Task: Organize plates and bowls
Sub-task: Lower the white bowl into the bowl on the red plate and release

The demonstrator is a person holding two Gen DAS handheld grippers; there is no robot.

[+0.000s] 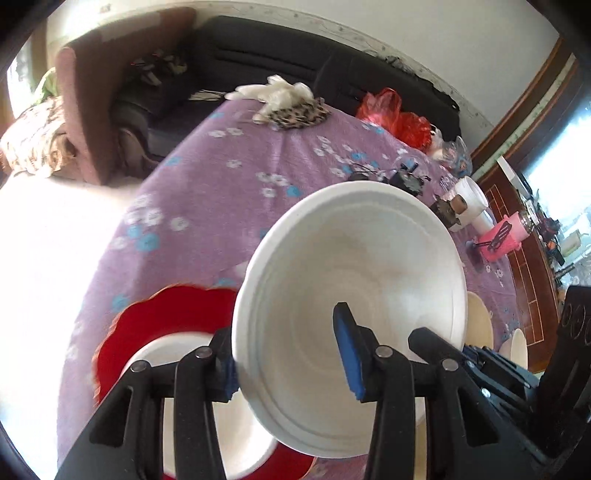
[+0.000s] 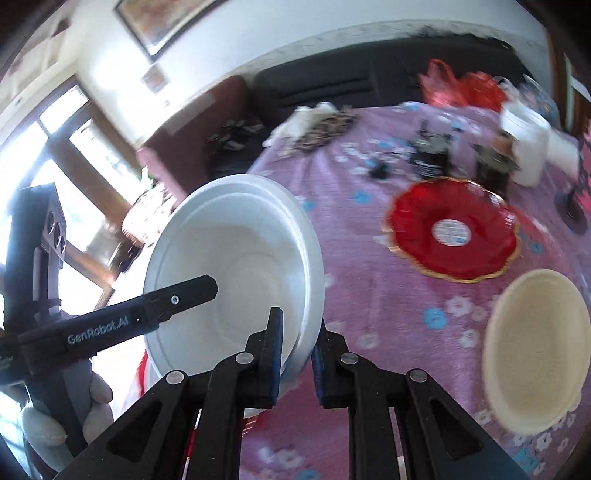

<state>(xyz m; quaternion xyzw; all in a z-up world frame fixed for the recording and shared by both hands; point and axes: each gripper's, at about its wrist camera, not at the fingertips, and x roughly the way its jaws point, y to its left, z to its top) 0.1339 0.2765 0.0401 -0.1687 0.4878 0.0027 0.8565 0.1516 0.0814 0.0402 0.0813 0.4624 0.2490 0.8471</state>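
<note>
Both grippers clamp the white foam bowl (image 2: 236, 280) rim: left gripper (image 1: 291, 365), right gripper (image 2: 297, 354). Red plate (image 2: 452, 230), cream bowl (image 2: 535, 365) not yet stacked, early stage

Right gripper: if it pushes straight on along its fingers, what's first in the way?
Likely the white bowl its pads already pinch at the rim; beyond that, the purple tablecloth. Depth is unclear.

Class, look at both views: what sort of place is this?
Probably a home living room: a dark sofa behind a table under a floral purple tablecloth, and a framed picture on the wall.
</note>
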